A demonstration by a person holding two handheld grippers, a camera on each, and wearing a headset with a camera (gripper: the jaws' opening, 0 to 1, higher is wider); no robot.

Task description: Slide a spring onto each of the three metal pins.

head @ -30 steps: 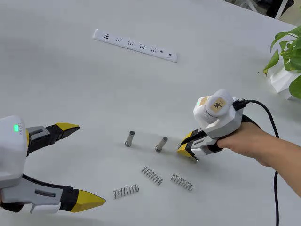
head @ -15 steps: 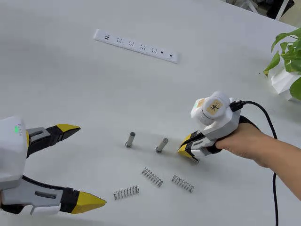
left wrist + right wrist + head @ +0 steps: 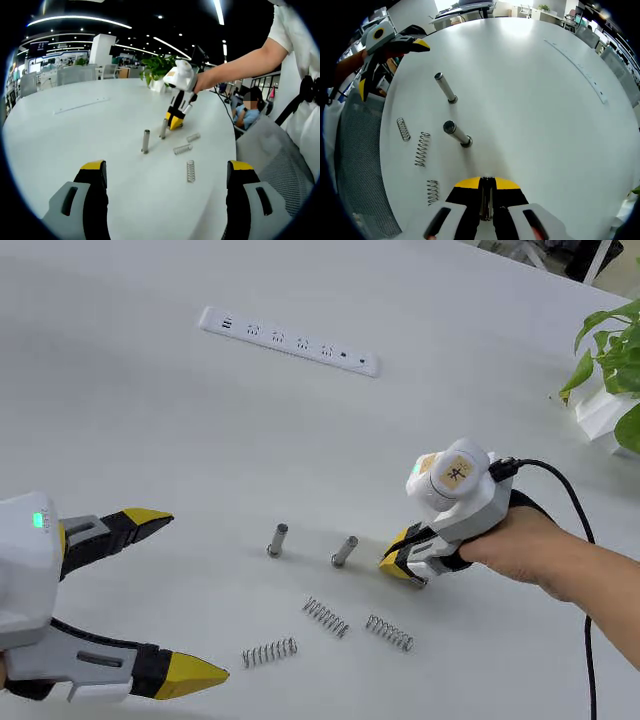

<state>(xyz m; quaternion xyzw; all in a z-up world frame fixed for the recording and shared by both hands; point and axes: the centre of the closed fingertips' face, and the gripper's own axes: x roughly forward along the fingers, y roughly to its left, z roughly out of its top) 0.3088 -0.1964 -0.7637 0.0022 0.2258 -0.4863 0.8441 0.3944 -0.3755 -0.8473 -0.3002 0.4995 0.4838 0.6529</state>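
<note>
Two metal pins [image 3: 277, 538] [image 3: 344, 549] stand upright on the white table. A third pin [image 3: 417, 579] is clamped in my right gripper [image 3: 403, 561], which is shut on it, tip down, just right of the standing pair. That held pin [image 3: 486, 197] runs between the yellow jaw tips in the right gripper view. Three springs [image 3: 268, 649] [image 3: 324, 614] [image 3: 388, 631] lie loose in front of the pins. My left gripper [image 3: 178, 596] hovers wide open at the lower left, well away from the springs [image 3: 190, 170] and pins [image 3: 145, 141].
A white power strip [image 3: 290, 337] lies at the back of the table [image 3: 150, 390]. A potted plant [image 3: 612, 360] stands at the right edge. A black cable [image 3: 585, 570] trails from the right gripper along the person's arm.
The right gripper has tipped a little with the pin still in it. The left gripper, standing pins and springs have stayed put.
</note>
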